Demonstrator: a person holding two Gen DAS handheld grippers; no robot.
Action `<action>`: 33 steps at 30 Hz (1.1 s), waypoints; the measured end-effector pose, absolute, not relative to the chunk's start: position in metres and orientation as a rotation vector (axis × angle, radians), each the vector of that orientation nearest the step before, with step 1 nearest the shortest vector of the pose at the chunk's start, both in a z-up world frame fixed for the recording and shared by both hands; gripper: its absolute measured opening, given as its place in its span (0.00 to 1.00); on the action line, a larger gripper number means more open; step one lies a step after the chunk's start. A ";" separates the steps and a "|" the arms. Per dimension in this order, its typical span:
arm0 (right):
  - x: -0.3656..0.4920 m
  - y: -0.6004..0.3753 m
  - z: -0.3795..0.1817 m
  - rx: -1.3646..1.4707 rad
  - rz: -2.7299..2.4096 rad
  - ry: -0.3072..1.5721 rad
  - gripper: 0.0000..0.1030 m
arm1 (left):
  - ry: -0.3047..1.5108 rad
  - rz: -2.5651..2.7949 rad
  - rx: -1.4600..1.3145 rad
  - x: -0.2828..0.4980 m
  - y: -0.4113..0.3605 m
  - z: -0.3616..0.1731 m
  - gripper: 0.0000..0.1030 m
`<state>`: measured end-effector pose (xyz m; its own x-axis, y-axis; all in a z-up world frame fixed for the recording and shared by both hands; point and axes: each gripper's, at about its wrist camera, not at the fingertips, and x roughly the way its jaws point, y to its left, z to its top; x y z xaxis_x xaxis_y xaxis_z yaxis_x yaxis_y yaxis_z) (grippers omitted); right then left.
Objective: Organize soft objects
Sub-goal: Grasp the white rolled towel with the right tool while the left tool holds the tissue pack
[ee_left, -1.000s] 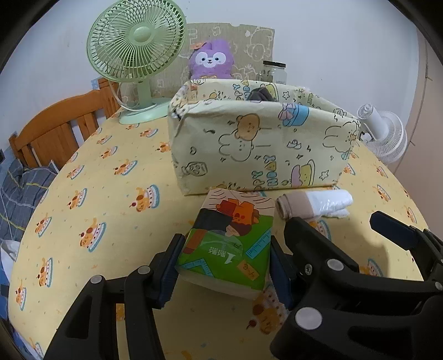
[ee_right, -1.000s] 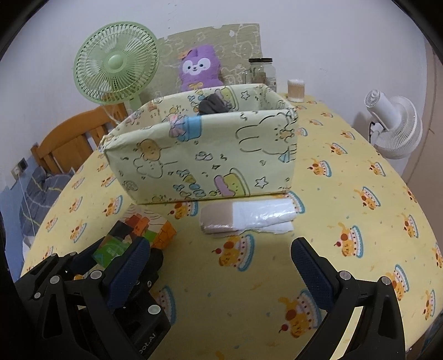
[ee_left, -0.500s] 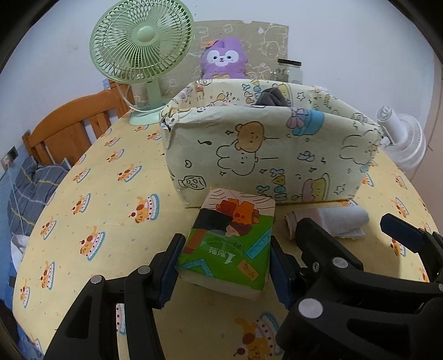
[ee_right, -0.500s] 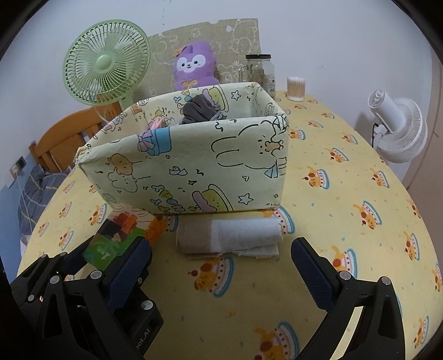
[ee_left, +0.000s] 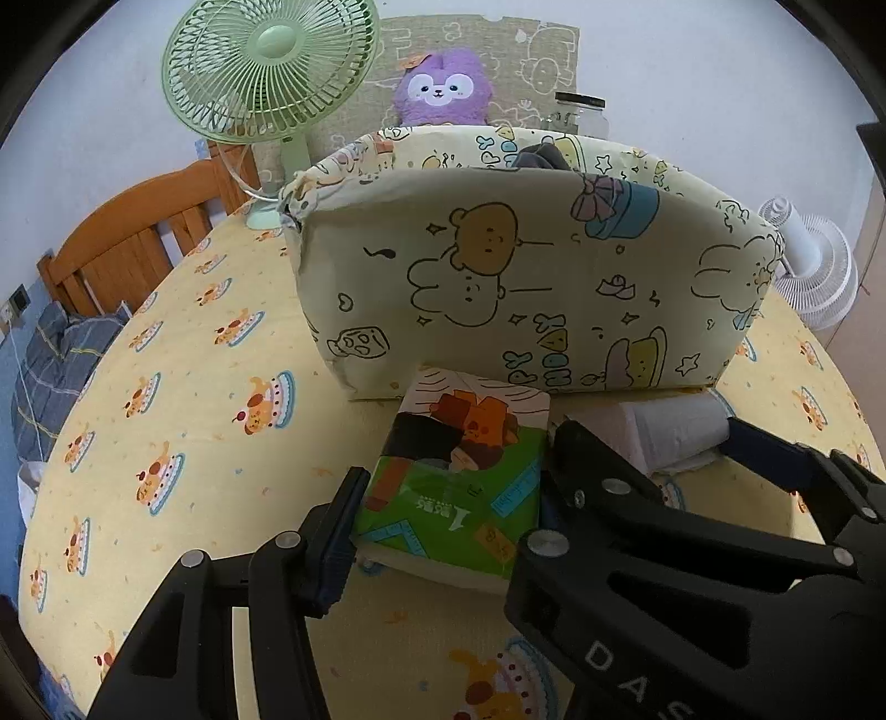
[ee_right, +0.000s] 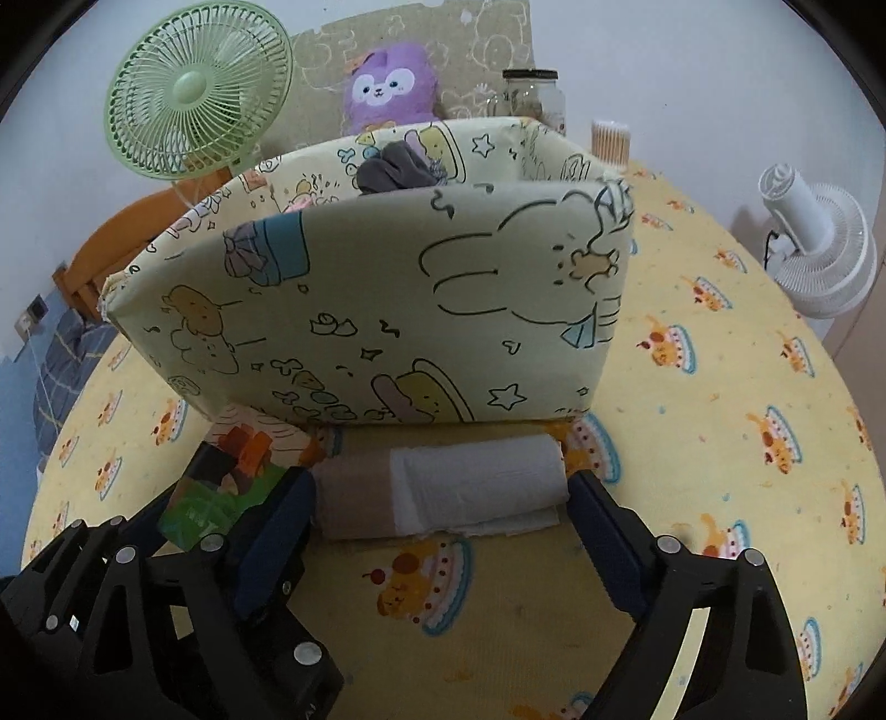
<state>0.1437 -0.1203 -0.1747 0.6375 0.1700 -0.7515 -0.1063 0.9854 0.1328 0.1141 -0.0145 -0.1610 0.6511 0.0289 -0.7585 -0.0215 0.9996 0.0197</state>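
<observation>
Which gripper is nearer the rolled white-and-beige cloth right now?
Right. The right gripper straddles the rolled white-and-beige cloth, fingers at both ends; the left gripper sits beside it, clamped on the green tissue pack.

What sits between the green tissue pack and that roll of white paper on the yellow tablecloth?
One black finger of the left gripper, clamped on the green tissue pack, stands between it and the white paper roll. Both wrist views show this.

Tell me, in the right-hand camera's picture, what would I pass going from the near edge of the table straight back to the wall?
Right gripper, its jaws just closing around the paper roll → cartoon-print storage box → grey cloth inside it → purple plush toy → printed board against the wall.
</observation>
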 end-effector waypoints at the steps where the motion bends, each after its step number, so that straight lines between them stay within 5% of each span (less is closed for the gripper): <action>1: 0.144 -0.120 -0.175 0.080 0.163 0.865 0.87 | 0.862 0.026 0.005 0.114 -0.014 -0.161 0.58; 24: 0.114 -0.122 -0.164 0.092 0.145 0.821 0.39 | 0.818 -0.012 0.011 0.085 -0.017 -0.148 0.55; 33: 0.098 -0.123 -0.155 0.091 0.136 0.795 0.34 | 0.791 -0.017 0.015 0.072 -0.016 -0.141 0.55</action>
